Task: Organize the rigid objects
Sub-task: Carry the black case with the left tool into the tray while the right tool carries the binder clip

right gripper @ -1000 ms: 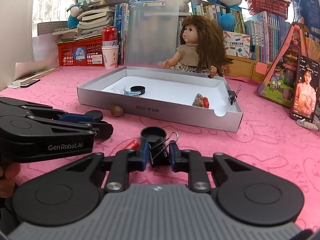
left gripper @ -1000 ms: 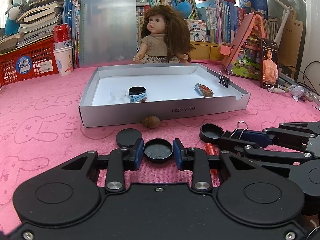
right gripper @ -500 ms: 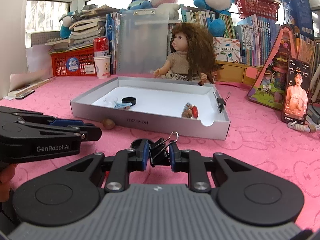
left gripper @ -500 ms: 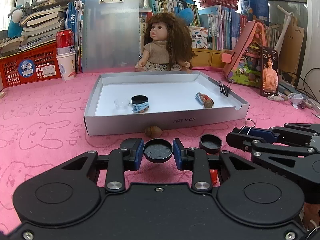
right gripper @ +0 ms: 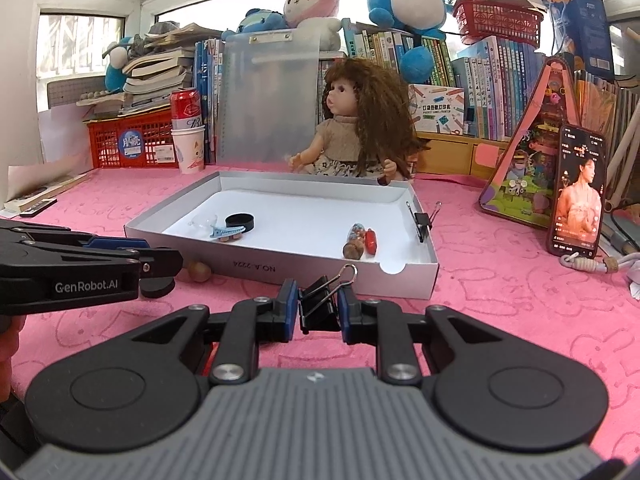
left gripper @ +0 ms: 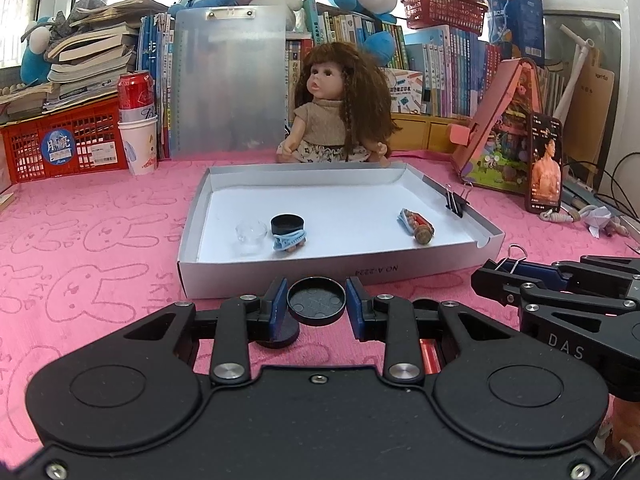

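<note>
My left gripper (left gripper: 316, 305) is shut on a round black cap (left gripper: 316, 299), held just in front of the grey tray (left gripper: 400, 270). A second black cap (left gripper: 280, 336) lies on the cloth below it. My right gripper (right gripper: 318, 307) is shut on a black binder clip (right gripper: 318, 314), whose wire handles stick up, short of the tray (right gripper: 280, 270). In the tray lie a black cap (left gripper: 287, 223), a clear little cup (left gripper: 251, 233), a blue clip (left gripper: 289, 239) and a cork with small pieces (left gripper: 418, 226). Another binder clip (left gripper: 456, 200) grips the tray's right wall.
A brown nut (right gripper: 199, 271) rests on the pink cloth before the tray. Something red (left gripper: 430, 354) shows under the left gripper. A doll (left gripper: 340, 120) sits behind the tray, with a phone (right gripper: 576, 196) and a pink stand to the right and a red crate (left gripper: 64, 142), can and paper cup to the left.
Both grippers have come a little nearer the tray's front wall and slightly higher, each keeping its hold. The nut is now hidden behind the left gripper's cap.
</note>
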{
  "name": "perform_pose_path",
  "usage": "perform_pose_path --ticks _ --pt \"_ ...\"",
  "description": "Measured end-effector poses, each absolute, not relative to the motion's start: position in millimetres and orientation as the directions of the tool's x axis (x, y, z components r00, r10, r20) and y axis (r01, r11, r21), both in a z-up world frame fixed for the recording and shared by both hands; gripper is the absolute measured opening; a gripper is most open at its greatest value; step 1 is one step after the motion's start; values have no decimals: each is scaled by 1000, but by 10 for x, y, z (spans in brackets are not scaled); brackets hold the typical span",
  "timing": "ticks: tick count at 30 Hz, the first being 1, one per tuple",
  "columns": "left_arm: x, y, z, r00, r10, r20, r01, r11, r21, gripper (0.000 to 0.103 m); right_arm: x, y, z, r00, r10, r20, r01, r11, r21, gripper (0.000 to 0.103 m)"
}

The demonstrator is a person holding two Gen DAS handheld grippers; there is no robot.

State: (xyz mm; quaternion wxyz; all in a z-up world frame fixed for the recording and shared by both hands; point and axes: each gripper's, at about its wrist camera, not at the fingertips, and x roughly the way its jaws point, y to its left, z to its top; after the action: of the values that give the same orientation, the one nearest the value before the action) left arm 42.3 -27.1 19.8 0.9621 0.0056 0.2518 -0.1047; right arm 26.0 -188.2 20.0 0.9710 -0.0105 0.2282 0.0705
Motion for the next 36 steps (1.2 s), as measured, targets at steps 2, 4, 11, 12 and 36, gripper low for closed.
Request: perform_pose_path --ticks 2,4,11,12,36 --pt "442 -259 214 852 -199 -485 202 978 -46 30 280 -1888 216 887 128 -444 -136 991 13 25" --pt "469 -249 237 853 -198 -483 200 979 -49 30 312 -1906 238 888 124 -444 -128 992 21 25" --pt "626 -185 348 861 -189 -473 180 982 -64 30 467 -1983 321 888 104 -448 -92 995 50 25" --pt "648 -174 363 863 -185 -470 176 982 -64 30 496 -2002 333 887 103 -451 -85 995 60 25" --pt "1467 -64 469 853 -184 -489 142 982 -121 30 1216 -2180 447 874 110 -473 -46 988 146 26"
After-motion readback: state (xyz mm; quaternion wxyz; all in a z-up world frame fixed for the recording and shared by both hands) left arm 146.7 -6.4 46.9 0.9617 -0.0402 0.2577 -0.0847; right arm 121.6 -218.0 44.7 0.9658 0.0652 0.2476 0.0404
